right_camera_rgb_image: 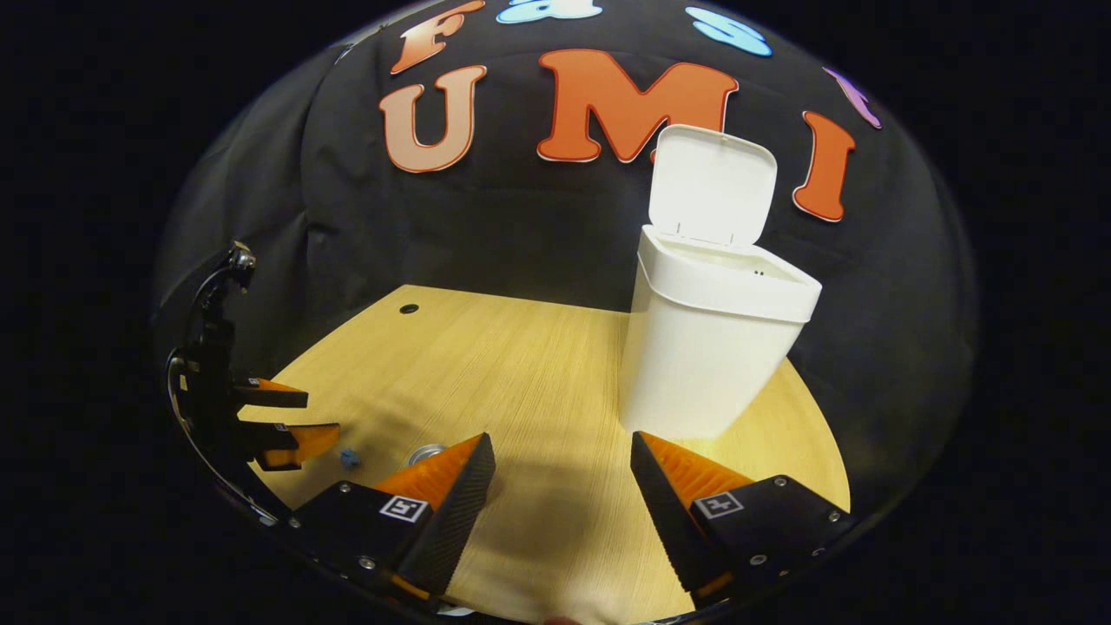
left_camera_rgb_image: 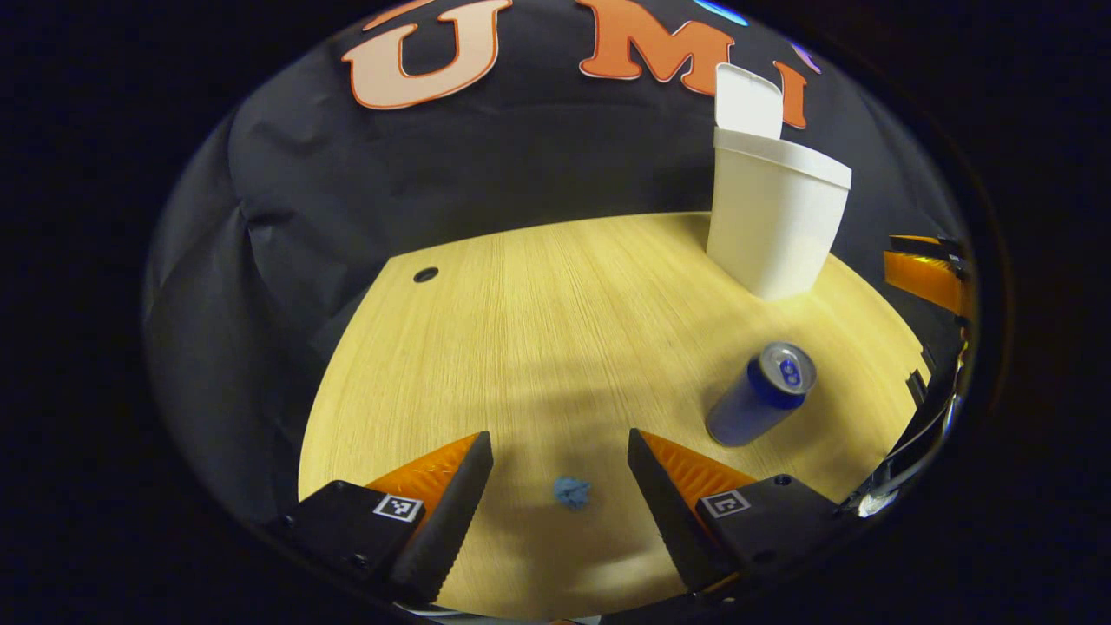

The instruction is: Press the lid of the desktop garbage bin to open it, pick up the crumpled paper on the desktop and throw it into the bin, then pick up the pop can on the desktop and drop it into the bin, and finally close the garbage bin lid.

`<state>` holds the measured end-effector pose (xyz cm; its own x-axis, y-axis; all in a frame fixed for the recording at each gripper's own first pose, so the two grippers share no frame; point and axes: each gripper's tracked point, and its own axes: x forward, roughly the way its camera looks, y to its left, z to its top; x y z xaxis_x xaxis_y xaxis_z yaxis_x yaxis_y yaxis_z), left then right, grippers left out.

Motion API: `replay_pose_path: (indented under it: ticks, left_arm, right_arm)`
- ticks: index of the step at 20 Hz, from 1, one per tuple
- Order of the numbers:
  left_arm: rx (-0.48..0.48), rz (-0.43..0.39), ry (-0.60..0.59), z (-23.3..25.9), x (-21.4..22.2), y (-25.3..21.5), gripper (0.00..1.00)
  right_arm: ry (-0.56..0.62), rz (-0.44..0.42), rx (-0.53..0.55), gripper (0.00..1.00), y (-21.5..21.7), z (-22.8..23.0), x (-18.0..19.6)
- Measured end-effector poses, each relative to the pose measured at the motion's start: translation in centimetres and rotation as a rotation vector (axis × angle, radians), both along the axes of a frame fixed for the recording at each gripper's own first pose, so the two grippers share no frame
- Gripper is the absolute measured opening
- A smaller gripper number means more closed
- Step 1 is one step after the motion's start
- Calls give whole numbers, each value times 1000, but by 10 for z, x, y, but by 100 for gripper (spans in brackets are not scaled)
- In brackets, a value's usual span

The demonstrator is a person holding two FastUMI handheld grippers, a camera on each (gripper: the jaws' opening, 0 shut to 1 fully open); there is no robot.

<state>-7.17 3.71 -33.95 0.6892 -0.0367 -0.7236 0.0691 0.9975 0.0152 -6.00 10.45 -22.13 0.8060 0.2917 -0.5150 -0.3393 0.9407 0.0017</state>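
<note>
The white plastic garbage bin [right_camera_rgb_image: 707, 347] stands on the pale wooden desk [left_camera_rgb_image: 555, 330] with its flip lid [right_camera_rgb_image: 712, 184] raised, so it seems ready for rubbish. The left gripper [left_camera_rgb_image: 560, 486] hovers with jaws apart directly over the small blue crumpled paper [left_camera_rgb_image: 572, 493], the blue pop can [left_camera_rgb_image: 762, 393] upright between paper and bin. The right gripper [right_camera_rgb_image: 562, 490] hangs before the bin, jaws apart, empty.

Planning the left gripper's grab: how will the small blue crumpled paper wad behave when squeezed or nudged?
The small blue crumpled paper wad looks tiny between the open left gripper, so probably very light. Crumpled, it should squash easily. On the smooth wooden desktop it may skid if nudged.
</note>
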Motion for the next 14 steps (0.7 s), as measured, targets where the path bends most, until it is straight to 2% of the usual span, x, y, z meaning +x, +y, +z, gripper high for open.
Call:
replay_pose_path:
  ticks: [4, 11, 12, 13, 14]
  left_arm:
    - [-23, 9, 79, -23, -13, 1, 100]
    - [-21, -3, 161, -28, -17, 3, 100]
    - [-23, -2, 172, -27, -16, 3, 98]
    - [-24, -4, 178, -24, -13, 3, 88]
    - [-28, -8, 182, -20, -10, 2, 83]
  right_arm:
    - [42, 33, -8, 96, 9, -18, -18]
    - [113, 99, -18, 96, 25, -45, -40]
    - [121, 103, -19, 96, 26, -46, -43]
    - [131, 107, -16, 96, 27, -47, -46]
    - [139, 110, -12, 96, 26, -50, -48]
